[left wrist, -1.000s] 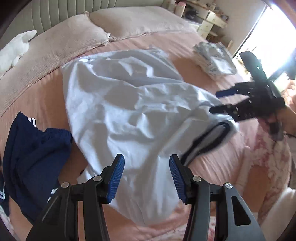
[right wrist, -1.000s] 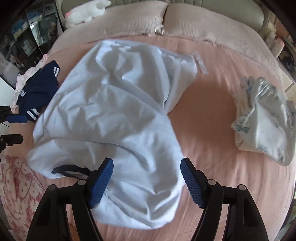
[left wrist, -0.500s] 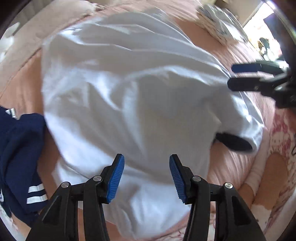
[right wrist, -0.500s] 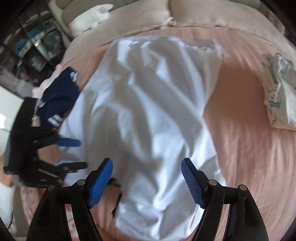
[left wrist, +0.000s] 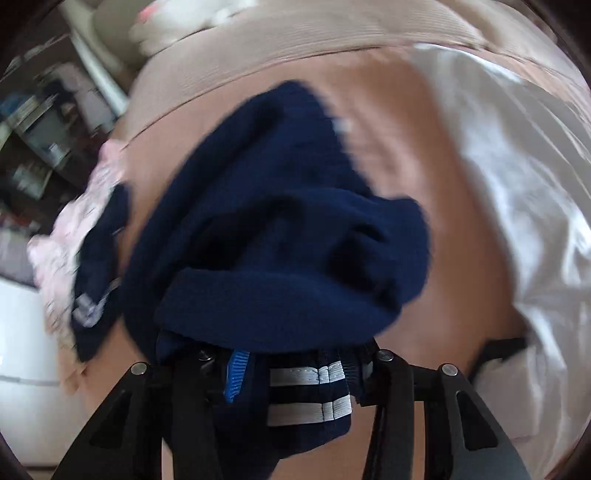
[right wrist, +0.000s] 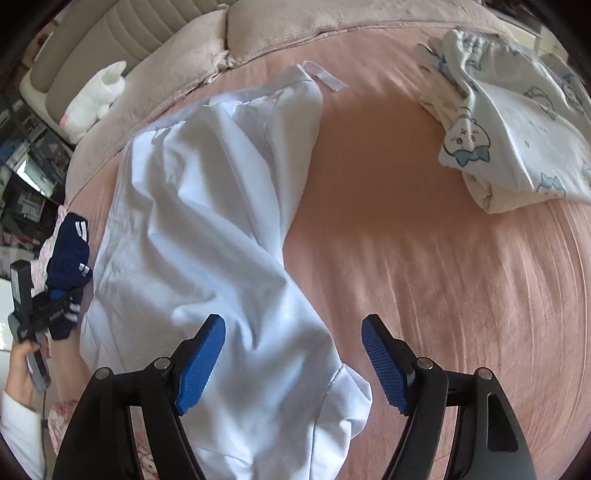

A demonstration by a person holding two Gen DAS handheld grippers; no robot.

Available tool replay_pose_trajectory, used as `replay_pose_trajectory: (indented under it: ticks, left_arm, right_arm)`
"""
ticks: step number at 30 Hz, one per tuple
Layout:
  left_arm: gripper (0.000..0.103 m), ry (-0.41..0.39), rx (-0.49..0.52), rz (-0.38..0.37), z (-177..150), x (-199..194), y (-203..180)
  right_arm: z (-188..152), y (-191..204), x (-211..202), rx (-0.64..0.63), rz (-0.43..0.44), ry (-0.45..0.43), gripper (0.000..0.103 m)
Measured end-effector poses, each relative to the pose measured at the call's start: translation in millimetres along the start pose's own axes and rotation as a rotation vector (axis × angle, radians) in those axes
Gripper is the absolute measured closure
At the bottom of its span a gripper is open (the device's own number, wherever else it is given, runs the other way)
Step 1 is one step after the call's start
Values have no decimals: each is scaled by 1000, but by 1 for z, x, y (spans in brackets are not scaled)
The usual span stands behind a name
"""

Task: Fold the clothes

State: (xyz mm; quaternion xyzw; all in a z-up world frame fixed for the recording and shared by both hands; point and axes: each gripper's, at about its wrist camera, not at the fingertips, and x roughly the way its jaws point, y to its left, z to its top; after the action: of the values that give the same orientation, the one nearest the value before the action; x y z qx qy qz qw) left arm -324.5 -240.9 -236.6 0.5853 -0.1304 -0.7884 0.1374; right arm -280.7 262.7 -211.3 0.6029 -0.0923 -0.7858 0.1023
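Observation:
A navy garment [left wrist: 280, 229] with white stripes lies bunched on the pink bed at the left side. My left gripper [left wrist: 295, 373] has its jaws around the garment's striped edge [left wrist: 308, 391]; the cloth hides the fingertips, so the closure is unclear. In the right wrist view the left gripper [right wrist: 55, 306] sits at the navy garment [right wrist: 70, 254]. A white shirt [right wrist: 207, 229] lies spread and wrinkled across the bed; it also shows in the left wrist view [left wrist: 517, 192]. My right gripper [right wrist: 293, 362] is open and empty, hovering over the shirt's near end.
A folded pale printed garment [right wrist: 517, 122] lies at the right of the pink bedsheet [right wrist: 424, 277]. Pillows [right wrist: 295, 22] and a white plush toy [right wrist: 96, 96] sit at the headboard. Pink patterned cloth [left wrist: 66, 236] lies at the bed's left edge beside shelves.
My left gripper swung left from over the white shirt to the navy garment, whose striped edge now lies between its jaws. My right gripper stayed open, shifting slightly over the shirt.

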Motion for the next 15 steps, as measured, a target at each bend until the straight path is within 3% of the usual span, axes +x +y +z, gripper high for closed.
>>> replay_pose_trajectory:
  ticks: [1,4,5,7,9,11,13,15]
  left_arm:
    - [62,-3,-21,-1,-1,-5,10]
    - [64,-40,-31,-107,-5,-33,13]
    - [64,-51,-14,-189,-9,-43,3]
    - [63,-50,49,-354,-12,-53,-33]
    - [63,-38,122,-495,-14,-57,-72]
    - [63,-42,191,-600,-13,-62,-108]
    - [63,-74,261,-637,-11,-69,-139]
    - [63,-85,374,-577,-11,-71,-171]
  right_arm:
    - [4,1,3,-6,-35,-2,27]
    - [21,-4,22,25,-149,21,27]
    - [25,-7,32,46,-147,47,27]
    - [30,-5,52,79,-97,115,23]
    - [29,11,55,29,-106,118,21]
    - [21,31,50,-35,27,123,32]
    - [10,50,41,-91,103,100,38]
    - [2,66,40,-208,21,64,38]
